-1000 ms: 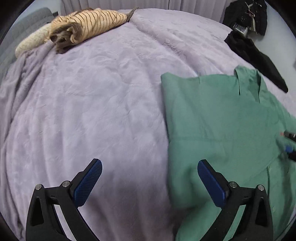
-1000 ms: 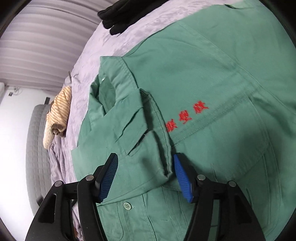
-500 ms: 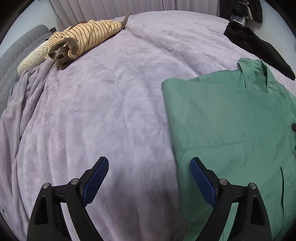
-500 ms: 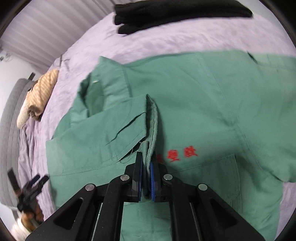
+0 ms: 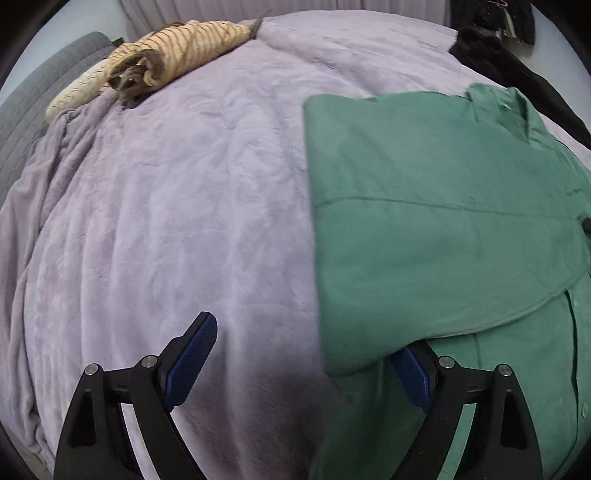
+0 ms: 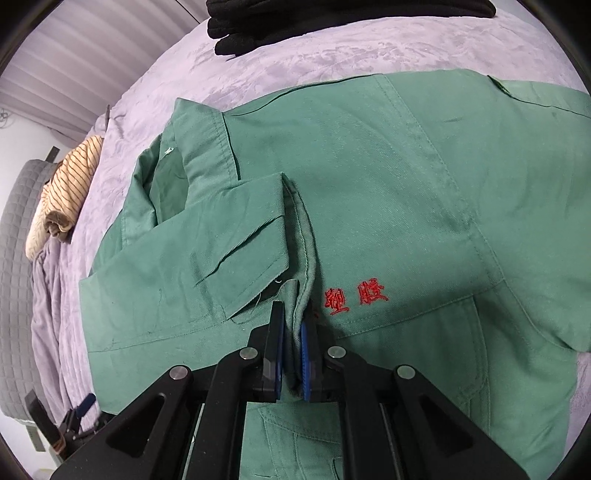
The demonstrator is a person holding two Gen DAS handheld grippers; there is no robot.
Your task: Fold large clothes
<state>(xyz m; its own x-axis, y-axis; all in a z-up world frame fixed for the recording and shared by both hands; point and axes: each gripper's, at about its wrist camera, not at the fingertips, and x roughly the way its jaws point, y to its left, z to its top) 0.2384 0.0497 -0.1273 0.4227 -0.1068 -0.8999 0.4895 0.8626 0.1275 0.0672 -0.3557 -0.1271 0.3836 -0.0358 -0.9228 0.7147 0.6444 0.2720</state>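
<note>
Green jacket (image 6: pixel 388 206): we see it lying flat on the bed's lilac blanket (image 5: pixel 166 206), collar toward the far side, one sleeve folded across the chest, red embroidered characters (image 6: pixel 356 299) on the front
Right hand-held gripper (image 6: pixel 291 354): we have it clamped narrow on the cuff (image 6: pixel 299 266) of the folded sleeve, the cloth pinched between both blue pads, just beside the red characters
Left hand-held gripper (image 5: pixel 299 358): we hold it spread wide at the jacket's folded side edge; its left pad is over bare blanket, its right pad partly tucked under the green fold, nothing gripped
Striped garment (image 5: pixel 177 55): rolled up at the far edge of the bed
Black clothes (image 6: pixel 332 18): beyond the collar, well apart from the jacket
</note>
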